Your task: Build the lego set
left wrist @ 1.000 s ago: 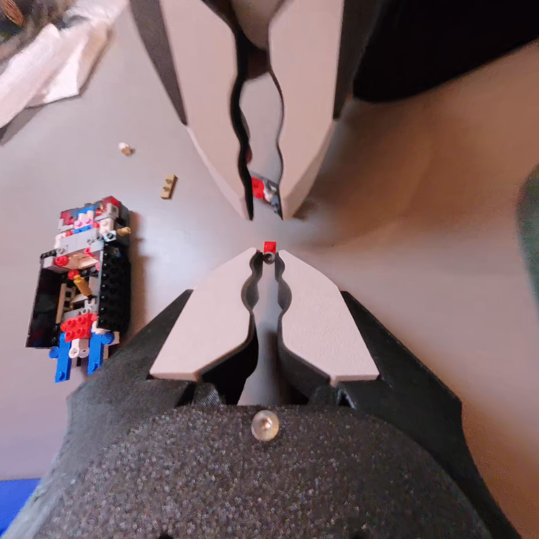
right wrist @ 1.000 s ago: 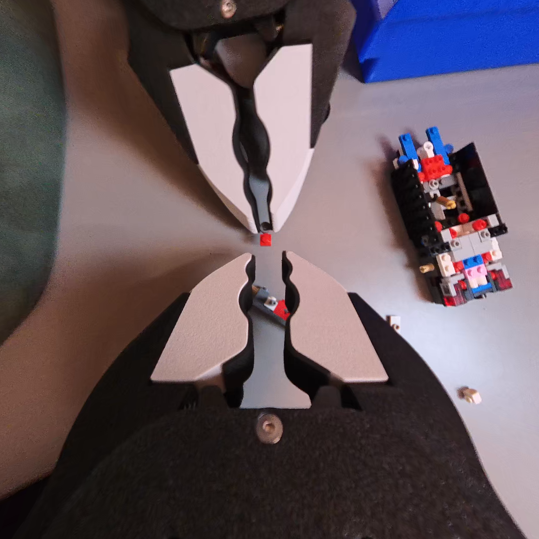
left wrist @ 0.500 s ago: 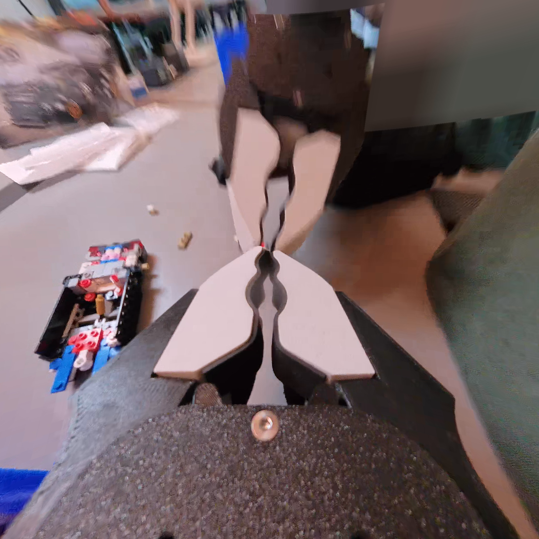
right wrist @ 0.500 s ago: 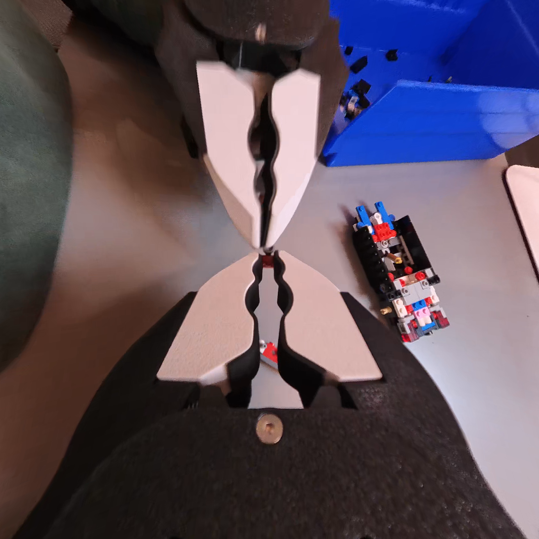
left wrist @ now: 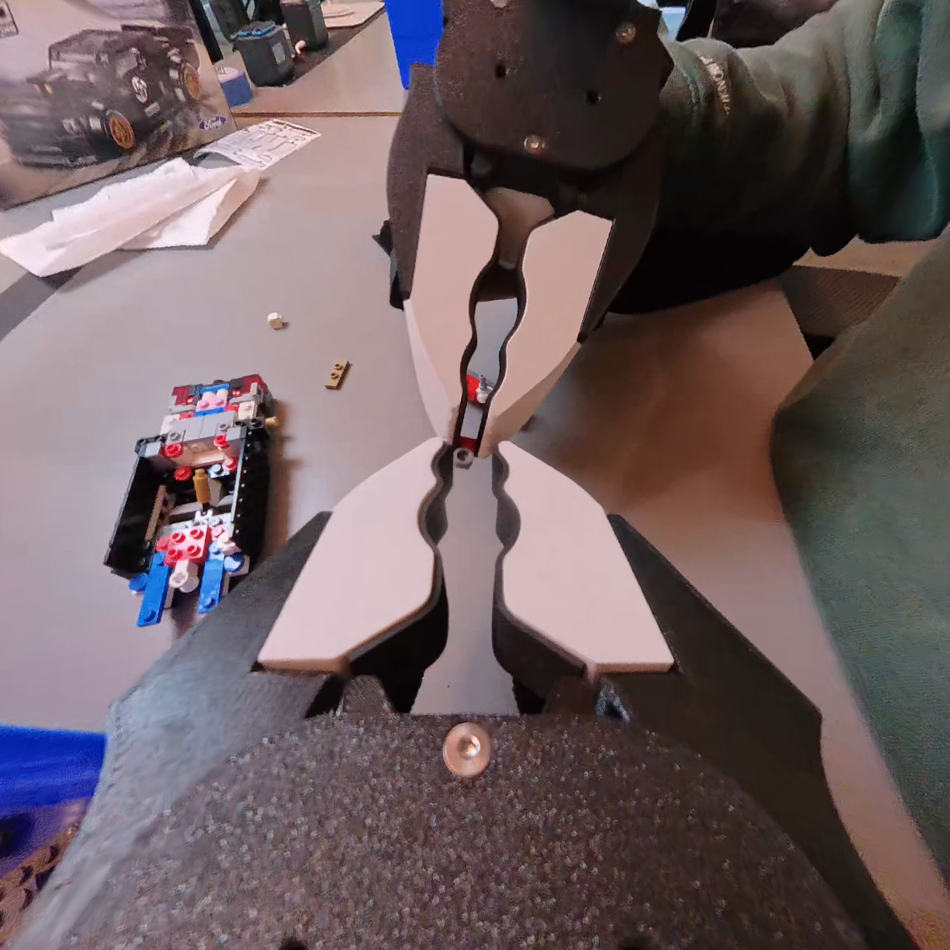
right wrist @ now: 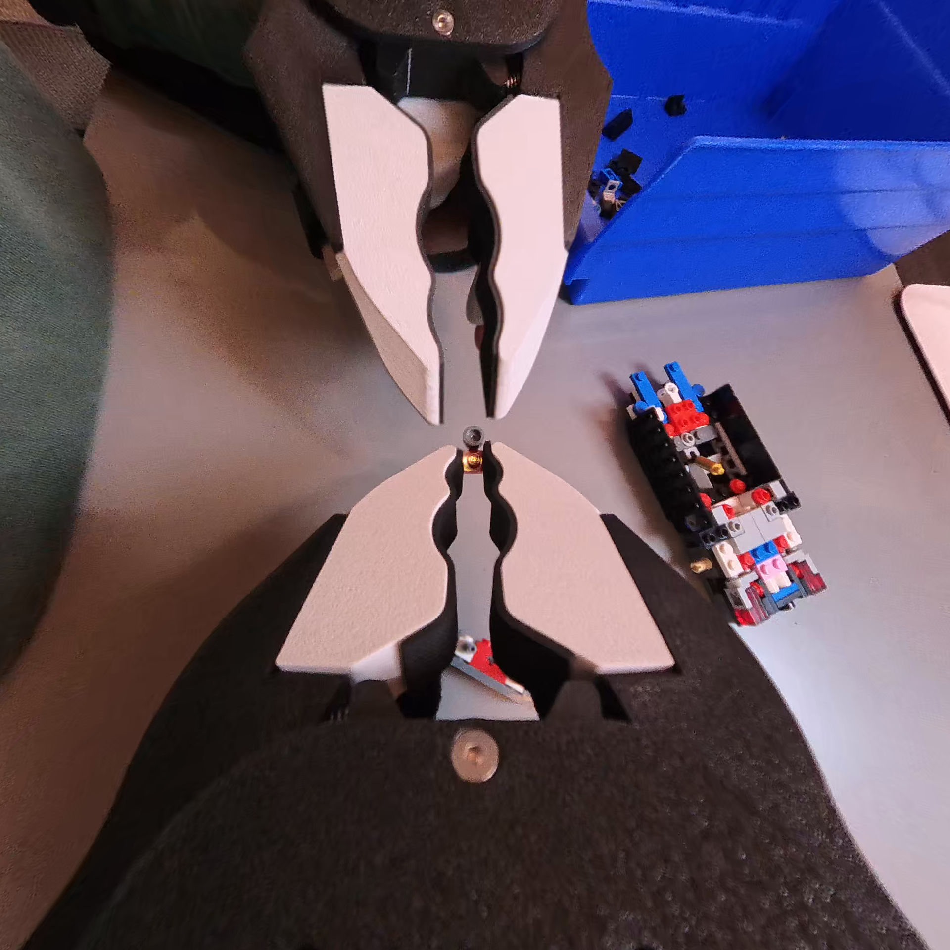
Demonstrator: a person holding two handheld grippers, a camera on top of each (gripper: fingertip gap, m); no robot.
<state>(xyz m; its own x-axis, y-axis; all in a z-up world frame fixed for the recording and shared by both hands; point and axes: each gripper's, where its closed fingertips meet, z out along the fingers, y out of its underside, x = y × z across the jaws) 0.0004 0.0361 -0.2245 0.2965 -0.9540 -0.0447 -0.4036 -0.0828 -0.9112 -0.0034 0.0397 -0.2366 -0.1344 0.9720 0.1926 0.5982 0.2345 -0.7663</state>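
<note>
My right gripper [right wrist: 473,455] is shut on a small red brick [right wrist: 472,461] with a dark grey pin [right wrist: 473,436] sticking out of its front. My left gripper [left wrist: 467,455] faces it tip to tip with its jaws a little apart on either side of the pin [left wrist: 463,456], not pinching it. In the left wrist view the right gripper [left wrist: 470,446] comes down from above. The partly built car [left wrist: 190,488] lies on the grey table, left of the grippers; it also shows in the right wrist view [right wrist: 719,493]. A small red and grey sub-assembly [right wrist: 486,668] lies on the table under my right gripper.
Two loose tan pieces [left wrist: 276,320] [left wrist: 337,373] lie beyond the car. A blue parts bin [right wrist: 771,205] stands behind my left gripper. The set's box [left wrist: 103,92] and paper sheets [left wrist: 133,216] sit at the far left. A green sleeve [left wrist: 822,128] is at the right.
The left gripper first held the pin with the red brick on it. The right gripper closed on the red brick, and the left gripper has opened. Both grippers have risen from the table.
</note>
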